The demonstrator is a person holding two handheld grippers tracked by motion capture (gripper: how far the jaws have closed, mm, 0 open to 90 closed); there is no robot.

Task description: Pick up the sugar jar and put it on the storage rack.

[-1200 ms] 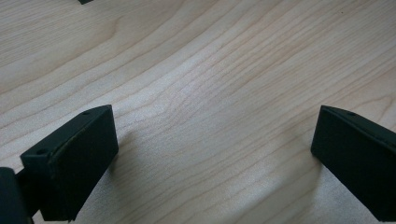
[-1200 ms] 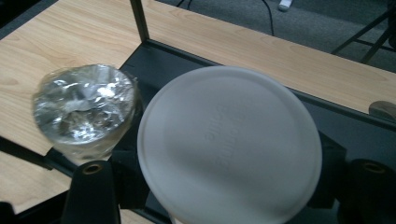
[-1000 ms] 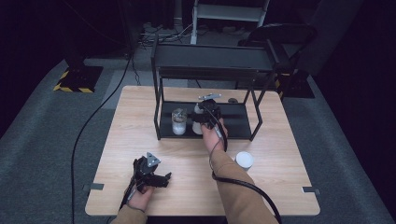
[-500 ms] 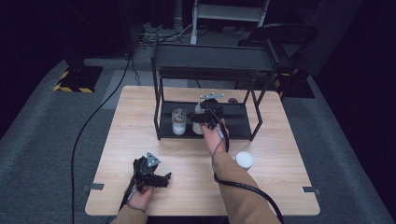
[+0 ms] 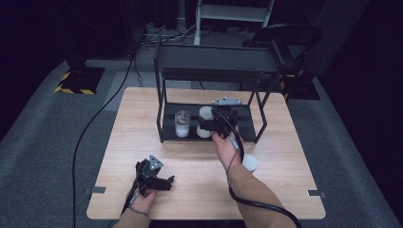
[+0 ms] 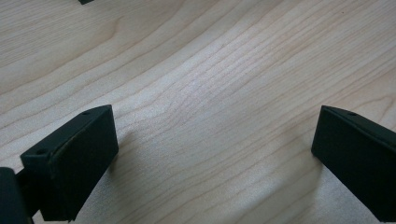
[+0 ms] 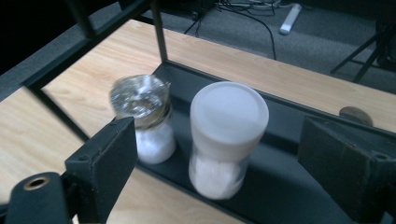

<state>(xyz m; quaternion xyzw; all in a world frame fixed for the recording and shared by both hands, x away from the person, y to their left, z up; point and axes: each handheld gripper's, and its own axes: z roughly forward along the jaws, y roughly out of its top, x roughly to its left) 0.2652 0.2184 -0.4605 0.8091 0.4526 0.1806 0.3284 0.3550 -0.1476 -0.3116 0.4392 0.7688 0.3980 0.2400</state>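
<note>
A: Nearest us, the left gripper (image 5: 164, 180) rests low on the wooden table (image 6: 210, 93), jaws spread wide, nothing between them. It looks idle.

B: A little farther, a loose white lid (image 5: 249, 163) lies on the table beside the right forearm.

A: Then the right gripper (image 7: 215, 154), reaching into the black rack (image 5: 214, 71). Its jaws are wide apart, flanking the white-capped jar (image 7: 227, 140) on the bottom shelf and touching nothing.

B: So no grasp yet. I'd say the pick is lined up; closing and lifting remain.

A: Just beside it stands a glass jar (image 7: 145, 119) with a metal top, also holding white powder.
</note>
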